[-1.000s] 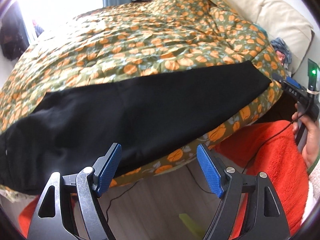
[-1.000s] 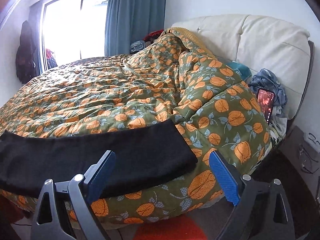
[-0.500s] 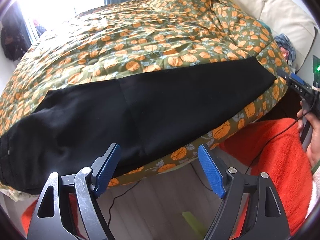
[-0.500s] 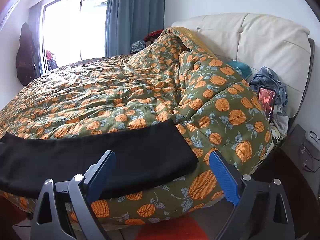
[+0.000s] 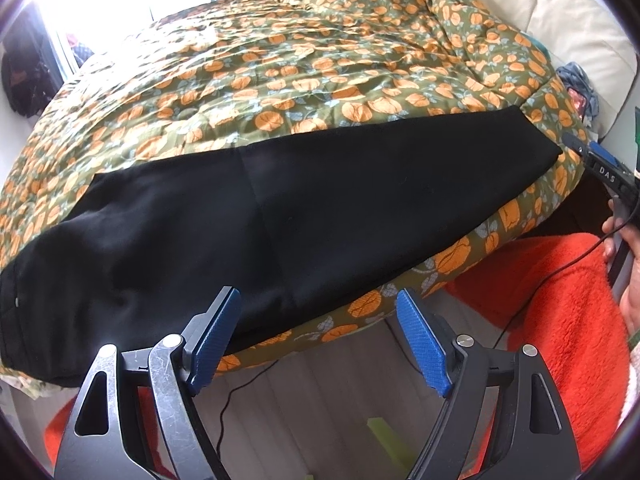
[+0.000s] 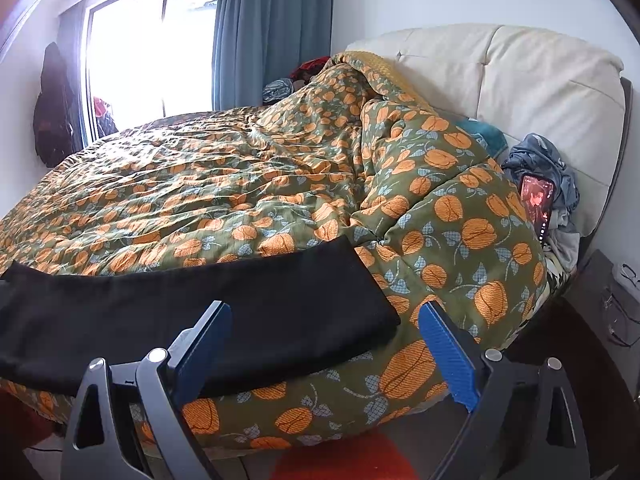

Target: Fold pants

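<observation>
A: Where are the black pants point(image 5: 280, 216) lying?

B: Flat along the near edge of the bed, on the orange-and-green quilt point(image 5: 300, 68). In the left wrist view they run from about nine o'clock across to three o'clock; the wide end sits at the left, the narrow end at the right.

A: And the left gripper point(image 5: 320, 320)?

B: At six o'clock in its own view, jaws spread wide with nothing between the blue pads. Its left pad overlaps the pants' lower edge in the picture, though whether it touches the cloth I cannot tell.

A: The right gripper point(image 6: 326, 332)?

B: Also spread apart and empty, at six o'clock in the right wrist view, just in front of the narrow end of the pants point(image 6: 200, 312), whose corner lies between the two fingers in the picture.

A: Anything else around?

B: A cream headboard point(image 6: 520, 80) at one o'clock, a phone point(image 6: 538, 204) with a lit screen propped at three o'clock beside crumpled clothes, a blue curtain point(image 6: 272, 32) at twelve, and an orange rug point(image 5: 560, 300) on the floor at four o'clock in the left view
</observation>
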The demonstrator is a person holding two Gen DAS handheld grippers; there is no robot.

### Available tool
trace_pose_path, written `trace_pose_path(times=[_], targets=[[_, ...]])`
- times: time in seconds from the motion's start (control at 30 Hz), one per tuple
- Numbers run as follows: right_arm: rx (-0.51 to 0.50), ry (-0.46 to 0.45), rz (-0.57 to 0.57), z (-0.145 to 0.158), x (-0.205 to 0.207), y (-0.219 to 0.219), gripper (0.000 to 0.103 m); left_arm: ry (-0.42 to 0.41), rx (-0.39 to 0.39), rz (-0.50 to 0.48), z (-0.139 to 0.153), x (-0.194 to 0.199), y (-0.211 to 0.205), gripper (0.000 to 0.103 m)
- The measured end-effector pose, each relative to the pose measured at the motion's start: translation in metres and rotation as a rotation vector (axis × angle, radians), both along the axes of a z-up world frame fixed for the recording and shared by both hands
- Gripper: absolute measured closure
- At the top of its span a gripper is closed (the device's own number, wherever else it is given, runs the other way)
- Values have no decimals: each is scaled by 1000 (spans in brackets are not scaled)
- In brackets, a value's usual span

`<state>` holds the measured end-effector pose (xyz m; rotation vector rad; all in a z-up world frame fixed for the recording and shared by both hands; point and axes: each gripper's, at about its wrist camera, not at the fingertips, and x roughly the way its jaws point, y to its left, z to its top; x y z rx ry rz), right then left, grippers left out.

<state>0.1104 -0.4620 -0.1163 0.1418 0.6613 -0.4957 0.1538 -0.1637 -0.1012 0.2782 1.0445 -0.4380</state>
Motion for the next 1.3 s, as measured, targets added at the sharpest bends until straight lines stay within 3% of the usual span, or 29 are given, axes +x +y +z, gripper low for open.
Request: trace_pose_path(times=[0.93,1.3], targets=[[4,2,2,0,0,-1,9,-8,15,16,1,2,3,21],[20,9,5,-3,-2,1,9,73,-40,12,-10,73,-37,18]])
